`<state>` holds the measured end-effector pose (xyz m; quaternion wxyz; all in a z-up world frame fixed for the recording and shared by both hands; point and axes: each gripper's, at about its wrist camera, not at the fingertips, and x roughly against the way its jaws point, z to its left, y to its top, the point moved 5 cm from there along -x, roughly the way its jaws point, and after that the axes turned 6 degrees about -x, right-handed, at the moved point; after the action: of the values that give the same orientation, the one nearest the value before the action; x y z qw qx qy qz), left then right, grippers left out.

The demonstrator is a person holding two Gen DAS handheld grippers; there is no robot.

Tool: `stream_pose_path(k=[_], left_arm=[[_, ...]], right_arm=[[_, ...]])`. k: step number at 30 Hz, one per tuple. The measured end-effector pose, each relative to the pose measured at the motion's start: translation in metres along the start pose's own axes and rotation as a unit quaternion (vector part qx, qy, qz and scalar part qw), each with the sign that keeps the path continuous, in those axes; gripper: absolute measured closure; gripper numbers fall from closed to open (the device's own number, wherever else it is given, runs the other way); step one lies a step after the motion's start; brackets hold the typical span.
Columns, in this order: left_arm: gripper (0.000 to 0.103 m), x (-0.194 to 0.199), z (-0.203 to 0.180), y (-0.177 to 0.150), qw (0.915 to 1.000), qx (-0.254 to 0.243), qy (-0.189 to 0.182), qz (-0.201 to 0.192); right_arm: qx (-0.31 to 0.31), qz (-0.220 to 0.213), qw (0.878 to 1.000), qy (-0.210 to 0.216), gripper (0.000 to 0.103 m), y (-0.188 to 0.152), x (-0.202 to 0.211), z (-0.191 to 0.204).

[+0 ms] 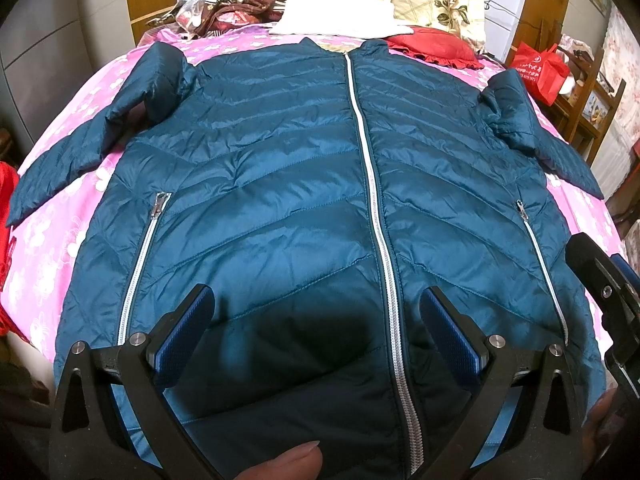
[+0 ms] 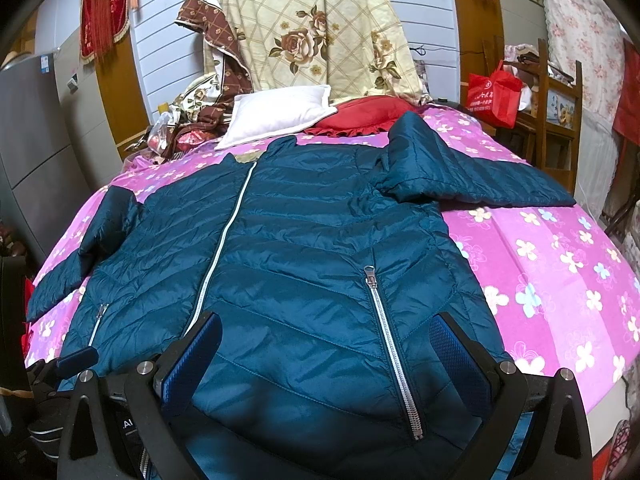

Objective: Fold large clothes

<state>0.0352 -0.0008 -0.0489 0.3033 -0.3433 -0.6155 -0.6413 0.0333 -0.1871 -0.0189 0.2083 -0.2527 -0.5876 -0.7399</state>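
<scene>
We find a teal quilted jacket [image 1: 304,184] laid flat, front side up, on a bed covered by a pink floral sheet [image 2: 552,264]. Its central silver zip [image 1: 376,216] is closed along the full visible length. Both sleeves are spread outward; the left sleeve [image 1: 80,152] angles down toward the bed's edge, and the right sleeve [image 2: 480,176] lies across the sheet, bent at the shoulder. Two pocket zips are visible, one on each front panel.

We record the left gripper [image 1: 316,320] above the lower hem, its jaws spread wide with nothing between them, straddling the central zip area. The right gripper [image 2: 328,344] hangs over the jacket's lower right panel, jaws likewise wide apart and empty, with the right pocket zip [image 2: 392,344] lying between the blue pads [image 2: 460,356].

At the head of the bed we note a white pillow [image 2: 276,114], a red cushion [image 2: 364,116] just beside it, and a floral quilt [image 2: 312,28] propped behind. A red bag [image 2: 494,94] sits on a wooden shelf to the right.
</scene>
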Motion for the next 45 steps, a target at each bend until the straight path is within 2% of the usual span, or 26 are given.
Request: stream_pose_path(k=[45], left_arm=[[0.000,-0.0013,-0.0033,-0.0023,0.9999,0.006,-0.010,0.010]], right_arm=[[-0.004,0.000,1.000,-0.005,0.000,0.0010,-0.0006,-0.0046]])
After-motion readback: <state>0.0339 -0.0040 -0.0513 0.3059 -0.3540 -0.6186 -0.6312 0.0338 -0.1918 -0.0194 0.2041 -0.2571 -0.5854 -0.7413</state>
